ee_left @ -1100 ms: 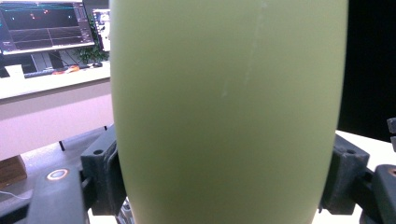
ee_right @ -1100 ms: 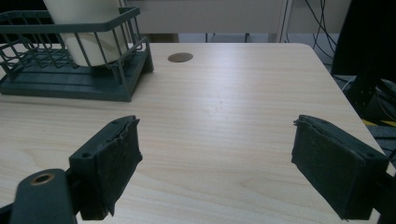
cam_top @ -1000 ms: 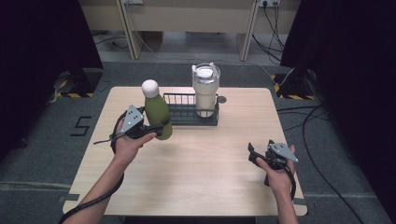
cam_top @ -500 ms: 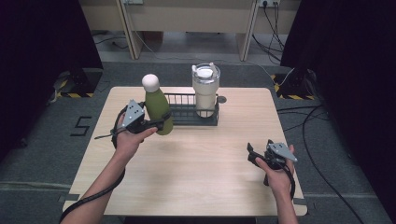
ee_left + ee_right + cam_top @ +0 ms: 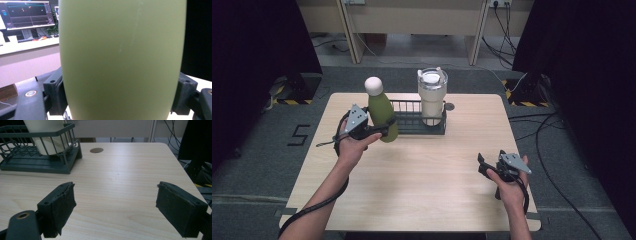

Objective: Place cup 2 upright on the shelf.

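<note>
A green bottle [image 5: 381,112] with a white round cap is held nearly upright at the left end of the dark wire basket [image 5: 412,127]. My left gripper [image 5: 384,131] is shut on its lower body. In the left gripper view the bottle [image 5: 122,60] sits between the two pads [image 5: 56,95], which press on its sides. A cream tumbler [image 5: 432,97] with a lid stands in the basket's right half. My right gripper [image 5: 484,167] rests low over the table's front right. Its jaws stand wide apart over bare wood in the right gripper view [image 5: 122,207], so it is open.
The light wooden table [image 5: 422,190] has a small round cable hole [image 5: 96,150] right of the basket [image 5: 37,166], where the tumbler [image 5: 46,135] stands. Dark floor with cables surrounds the table. A monitor [image 5: 27,15] stands on a desk beyond the bottle.
My left hand has carried the bottle slightly back toward the basket's left end and set it more upright. The right hand has stayed put.
</note>
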`<state>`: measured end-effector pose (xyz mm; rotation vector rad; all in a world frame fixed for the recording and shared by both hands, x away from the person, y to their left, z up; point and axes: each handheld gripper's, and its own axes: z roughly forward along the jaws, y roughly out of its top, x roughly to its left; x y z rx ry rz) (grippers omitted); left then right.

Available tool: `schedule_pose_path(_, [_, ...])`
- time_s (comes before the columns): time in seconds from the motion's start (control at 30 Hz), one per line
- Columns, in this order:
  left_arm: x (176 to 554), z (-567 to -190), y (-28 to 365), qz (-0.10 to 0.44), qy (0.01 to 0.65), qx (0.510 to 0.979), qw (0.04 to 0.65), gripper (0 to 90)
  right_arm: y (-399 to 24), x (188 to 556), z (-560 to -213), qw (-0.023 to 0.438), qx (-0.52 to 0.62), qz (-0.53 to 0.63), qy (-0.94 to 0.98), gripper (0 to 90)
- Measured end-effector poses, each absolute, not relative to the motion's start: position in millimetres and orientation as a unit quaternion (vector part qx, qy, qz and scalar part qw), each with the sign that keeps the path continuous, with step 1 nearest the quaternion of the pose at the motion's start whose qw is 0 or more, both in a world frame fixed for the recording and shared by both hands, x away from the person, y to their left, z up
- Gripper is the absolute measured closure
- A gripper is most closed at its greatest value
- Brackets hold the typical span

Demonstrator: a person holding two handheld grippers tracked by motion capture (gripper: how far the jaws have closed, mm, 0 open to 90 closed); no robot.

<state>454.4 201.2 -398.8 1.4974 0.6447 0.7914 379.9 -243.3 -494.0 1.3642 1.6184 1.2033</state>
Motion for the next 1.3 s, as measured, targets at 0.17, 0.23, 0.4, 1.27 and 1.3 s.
schedule_pose_path(0.17, [458,-396,202,0.343,0.285,0.648,0.617,20.3,-243,379,-494,0.345,0.526,0.463,0.624,15.4])
schedule_pose_path(0.23, [459,-395,202,0.342,0.284,0.648,0.619,20.3,-243,379,-495,0.345,0.526,0.463,0.624,15.4])
schedule_pose_path(0.4, [464,-393,202,0.344,0.287,0.646,0.617,20.3,-242,380,-496,0.343,0.525,0.462,0.627,15.4])
schedule_pose_path(1.27, [486,-383,192,0.359,0.294,0.637,0.615,20.2,-241,380,-499,0.340,0.523,0.460,0.632,15.4])
schedule_pose_path(1.3, [487,-382,192,0.363,0.292,0.635,0.616,20.3,-240,380,-499,0.340,0.523,0.460,0.632,15.4])
